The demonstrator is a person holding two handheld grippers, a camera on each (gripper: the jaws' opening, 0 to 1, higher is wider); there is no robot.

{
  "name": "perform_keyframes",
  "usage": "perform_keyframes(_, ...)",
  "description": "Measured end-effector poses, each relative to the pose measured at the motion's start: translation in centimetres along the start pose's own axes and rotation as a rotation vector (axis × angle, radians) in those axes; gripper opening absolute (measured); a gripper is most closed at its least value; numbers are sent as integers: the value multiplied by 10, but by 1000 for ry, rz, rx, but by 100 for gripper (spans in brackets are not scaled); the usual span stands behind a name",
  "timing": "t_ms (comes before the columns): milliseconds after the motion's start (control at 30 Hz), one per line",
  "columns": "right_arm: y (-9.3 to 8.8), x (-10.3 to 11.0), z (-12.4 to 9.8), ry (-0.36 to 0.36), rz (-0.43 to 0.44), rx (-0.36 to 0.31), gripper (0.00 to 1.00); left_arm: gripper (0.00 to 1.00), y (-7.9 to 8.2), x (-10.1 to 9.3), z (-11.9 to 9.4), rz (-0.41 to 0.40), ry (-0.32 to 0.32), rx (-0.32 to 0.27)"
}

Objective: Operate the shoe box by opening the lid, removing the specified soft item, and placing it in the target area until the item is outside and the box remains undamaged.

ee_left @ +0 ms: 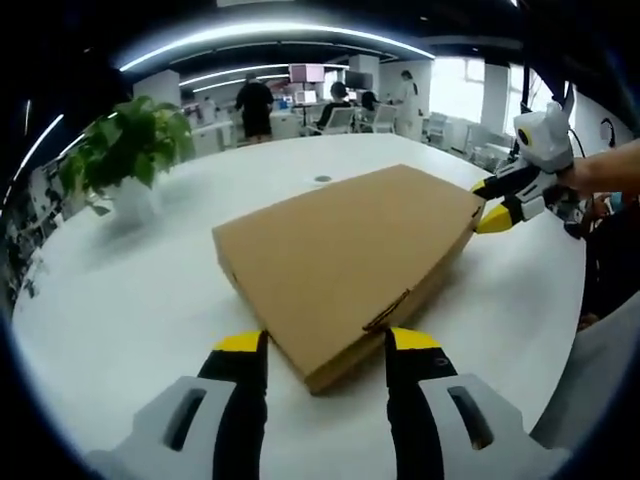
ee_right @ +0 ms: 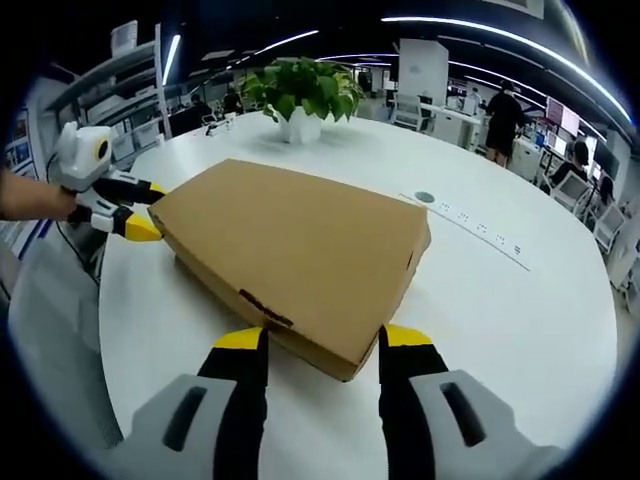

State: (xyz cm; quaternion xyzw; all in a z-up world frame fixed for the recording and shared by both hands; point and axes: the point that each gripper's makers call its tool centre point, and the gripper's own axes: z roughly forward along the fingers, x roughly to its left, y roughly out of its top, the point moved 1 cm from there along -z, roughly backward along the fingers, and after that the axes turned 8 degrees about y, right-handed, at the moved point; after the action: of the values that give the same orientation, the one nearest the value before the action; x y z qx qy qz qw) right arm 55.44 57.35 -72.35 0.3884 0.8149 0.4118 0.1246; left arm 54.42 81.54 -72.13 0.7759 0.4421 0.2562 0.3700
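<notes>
Two claws meet a closed cardboard shoe box from opposite ends. In the left gripper view, the left claw [ee_left: 326, 342] is spread wide, its yellow-tipped black jaws standing either side of the near corner of the shoe box [ee_left: 350, 265], not clamped on it. At the far right corner of the box, the right claw [ee_left: 493, 203] also gapes, its jaws above and below the lid's edge, held by a person's bare forearm.

In the right gripper view, the right claw [ee_right: 321, 340] again shows its jaws apart, straddling the near corner of the shoe box [ee_right: 300, 250]. The left claw [ee_right: 148, 207] is at the far left corner, jaws parted around the edge.

The box lies flat with its lid down on a broad, white, rounded worktop [ee_left: 130, 300]. A leafy potted plant [ee_left: 128, 150] in a white pot stands on the worktop, well apart from the box. Beyond is an open office: long ceiling light strips, desks, chairs, bright windows, and several people [ee_left: 255, 105] standing or seated in the distance.
</notes>
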Motion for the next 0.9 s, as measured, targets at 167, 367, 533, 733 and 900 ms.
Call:
perform_keyframes(167,-1,8,0,-6,11,-1,39,45,-2,4,-2,20,-20,9)
perform_keyframes(367,-2,18,0,-20,13,-1,39,45,-5,11,-4,51,-38,20)
perform_keyframes(533,-4,26,0,-32,18,-1,38,45,-8,17,-6,67,-57,27)
perform_keyframes(733,-7,38,0,-34,10,9,36,45,-11,25,-9,91,-86,38)
perform_keyframes(900,-7,46,1,-37,19,-1,35,45,-14,31,-12,101,-101,41)
